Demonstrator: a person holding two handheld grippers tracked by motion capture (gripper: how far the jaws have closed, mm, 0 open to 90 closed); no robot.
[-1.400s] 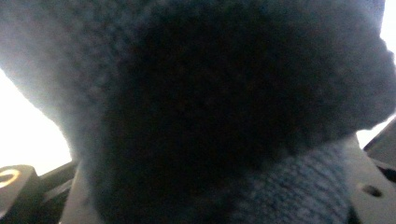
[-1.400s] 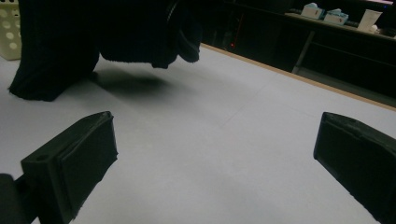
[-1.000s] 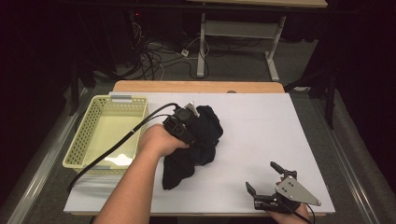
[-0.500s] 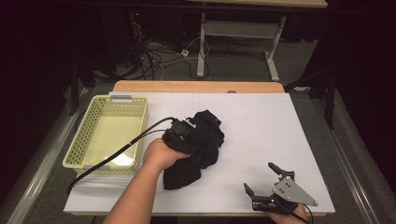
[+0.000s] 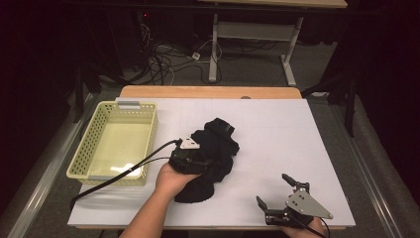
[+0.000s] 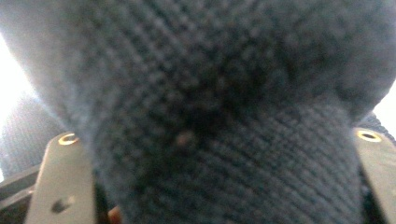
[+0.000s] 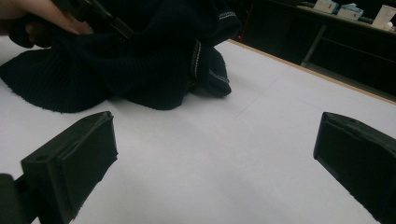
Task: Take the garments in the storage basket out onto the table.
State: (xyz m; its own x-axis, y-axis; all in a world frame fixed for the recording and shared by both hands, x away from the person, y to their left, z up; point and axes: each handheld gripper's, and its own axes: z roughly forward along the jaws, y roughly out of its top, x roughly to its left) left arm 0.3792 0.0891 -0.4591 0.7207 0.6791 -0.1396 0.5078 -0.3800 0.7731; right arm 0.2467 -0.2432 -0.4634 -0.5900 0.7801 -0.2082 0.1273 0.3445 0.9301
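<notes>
Left tongs (image 5: 195,157) down in the black knit garment (image 5: 213,148) at mid-counter, jaws just widening, knit bulging between them, pads set apart either side rather than biting. Right tongs (image 5: 282,196) spread wide and empty, parked over the near right corner of the white counter (image 5: 277,134), well apart from the cloth. Risk from here: shallow bite on one loose fold, so the heap slips or trails on the lift. Yellow basket (image 5: 81,156) waiting at left; a dangling sleeve likely to snag its rim.
</notes>
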